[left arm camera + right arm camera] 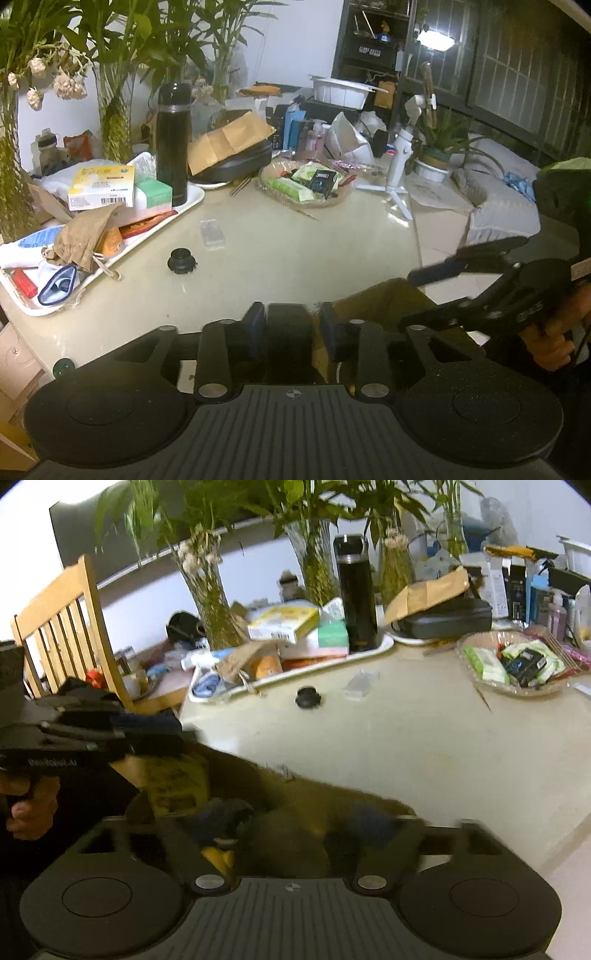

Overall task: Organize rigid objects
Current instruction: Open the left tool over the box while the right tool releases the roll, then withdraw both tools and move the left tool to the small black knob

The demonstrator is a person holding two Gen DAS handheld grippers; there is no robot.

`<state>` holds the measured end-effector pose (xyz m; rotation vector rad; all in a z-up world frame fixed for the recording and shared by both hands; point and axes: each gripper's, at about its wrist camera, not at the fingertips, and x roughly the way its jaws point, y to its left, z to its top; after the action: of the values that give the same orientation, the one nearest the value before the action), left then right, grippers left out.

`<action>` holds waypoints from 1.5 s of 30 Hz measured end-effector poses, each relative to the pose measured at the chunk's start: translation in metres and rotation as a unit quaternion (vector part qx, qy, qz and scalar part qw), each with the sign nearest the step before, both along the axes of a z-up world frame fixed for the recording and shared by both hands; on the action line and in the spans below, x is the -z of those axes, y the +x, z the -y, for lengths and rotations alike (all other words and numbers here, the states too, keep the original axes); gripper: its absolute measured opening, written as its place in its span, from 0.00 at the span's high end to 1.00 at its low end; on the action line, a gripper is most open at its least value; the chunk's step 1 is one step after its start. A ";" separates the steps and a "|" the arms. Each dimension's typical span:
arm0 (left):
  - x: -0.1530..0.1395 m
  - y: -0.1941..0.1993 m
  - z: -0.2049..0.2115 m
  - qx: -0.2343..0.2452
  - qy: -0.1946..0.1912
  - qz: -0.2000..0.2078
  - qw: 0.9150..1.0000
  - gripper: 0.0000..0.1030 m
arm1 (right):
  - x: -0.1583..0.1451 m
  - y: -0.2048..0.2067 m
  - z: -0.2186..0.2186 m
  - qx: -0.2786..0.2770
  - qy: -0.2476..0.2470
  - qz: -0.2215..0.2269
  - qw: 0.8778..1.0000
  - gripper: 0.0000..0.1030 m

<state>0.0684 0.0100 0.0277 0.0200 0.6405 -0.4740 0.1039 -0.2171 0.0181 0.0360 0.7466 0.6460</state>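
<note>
Light: dim indoor light, with a yellow-green tint on my table (280, 236).
Source: one bright lamp (436, 38) at the upper right of my left view, blown out white.
Glare: soft sheen on the tabletop.
Blur: my right view smears near its fingers (221, 816).
Edges: strong fisheye bending, dark corners.

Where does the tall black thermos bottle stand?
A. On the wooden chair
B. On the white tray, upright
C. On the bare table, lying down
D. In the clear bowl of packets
B: the black thermos bottle stands upright at the far end of the white tray, beside the boxes.
</note>
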 end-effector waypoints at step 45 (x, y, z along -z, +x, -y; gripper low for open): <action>0.006 0.015 -0.002 -0.081 0.058 -0.028 0.995 0.29 | 0.003 0.017 0.014 0.110 -0.030 0.006 0.993 0.00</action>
<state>0.0837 0.0123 0.0220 0.0649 0.7181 -0.2808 0.1212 -0.2315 0.0154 0.0588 0.7385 0.4132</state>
